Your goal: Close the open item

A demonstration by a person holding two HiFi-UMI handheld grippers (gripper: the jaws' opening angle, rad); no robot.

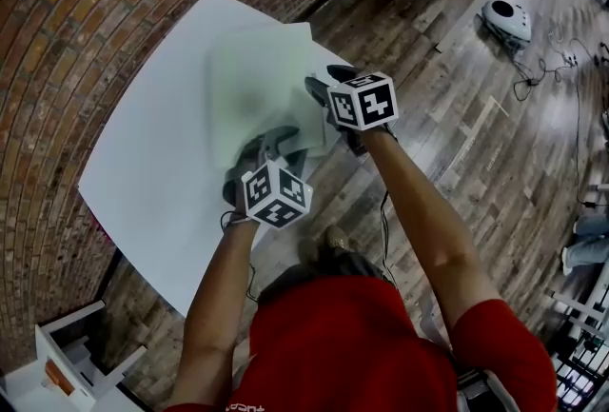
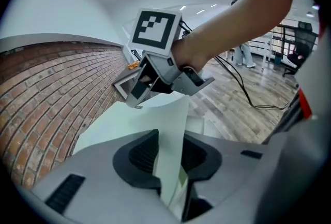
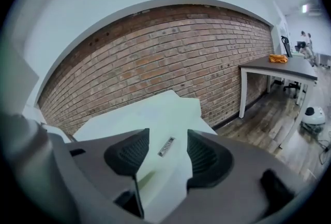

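Observation:
A pale green folder (image 1: 257, 77) lies on the white table (image 1: 143, 163). One flap (image 2: 173, 130) of it stands up between the pads of my left gripper (image 1: 276, 144), which is shut on it near the folder's near edge. My right gripper (image 1: 322, 91) hovers over the folder's right side; in the left gripper view it (image 2: 133, 98) hangs just beyond the raised flap. Its jaws (image 3: 161, 151) are open with nothing between them, and below them lies the folder's flat face (image 3: 155, 114) with a small silver tag (image 3: 166, 146).
A brick wall (image 3: 155, 52) runs along the table's far side. Wooden floor (image 1: 447, 115) lies to the right, with a white round device (image 1: 506, 18) and cables. A white shelf unit (image 1: 67, 362) stands at lower left. Another table (image 3: 282, 70) stands farther off.

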